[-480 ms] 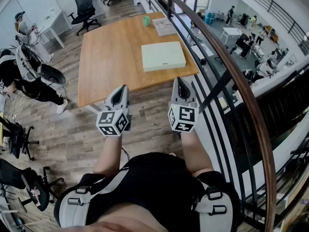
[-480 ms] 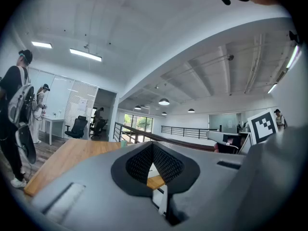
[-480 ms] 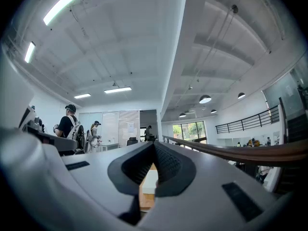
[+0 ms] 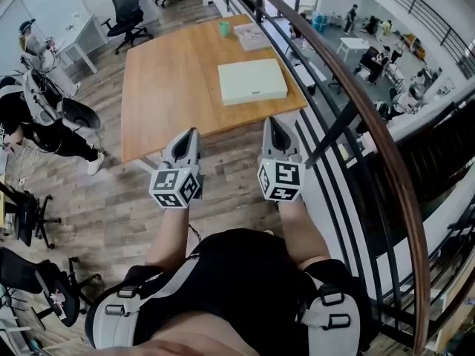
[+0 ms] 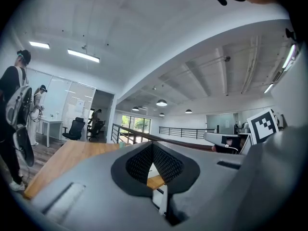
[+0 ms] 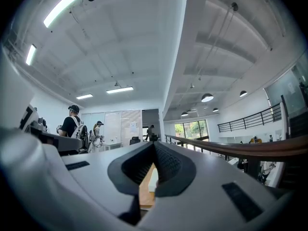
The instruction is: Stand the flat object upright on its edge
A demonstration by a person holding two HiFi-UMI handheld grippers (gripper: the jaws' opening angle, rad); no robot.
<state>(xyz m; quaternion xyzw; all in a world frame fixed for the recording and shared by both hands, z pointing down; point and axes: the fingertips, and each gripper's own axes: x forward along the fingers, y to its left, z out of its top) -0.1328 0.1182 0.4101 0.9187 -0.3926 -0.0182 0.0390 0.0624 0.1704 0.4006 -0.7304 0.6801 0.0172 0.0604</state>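
Floorboards (image 4: 82, 199) of grey-brown wood fill most of my head view, running beneath a broad wooden table (image 4: 163, 80) that stands ahead of me. A dark curved handrail (image 4: 371, 124) with black balusters sweeps down the right side, just beside the table's right edge. At far left a bystander (image 4: 33, 110) in dark clothes wears a white harness, and a black office chair (image 4: 128, 10) sits beyond the table's far left corner.

On the table, the flat object (image 4: 252, 81), a pale green rectangular slab, lies face-down flat near the right edge, towards the near corner. A smaller pale book-like item (image 4: 252, 38) rests at the far end, with a green cup (image 4: 224, 29) just beside it.

I hold both tools short of the table's near edge, over the floor and well apart from the slab. The left gripper (image 4: 190, 135) is clenched with nothing in it; its own view shows the black ribbed pads meeting at the tip. The right gripper (image 4: 272, 124) is likewise clenched and empty, pads together, pointing towards the near right corner. Each carries its marker cube (image 4: 176, 188) close to my hands.
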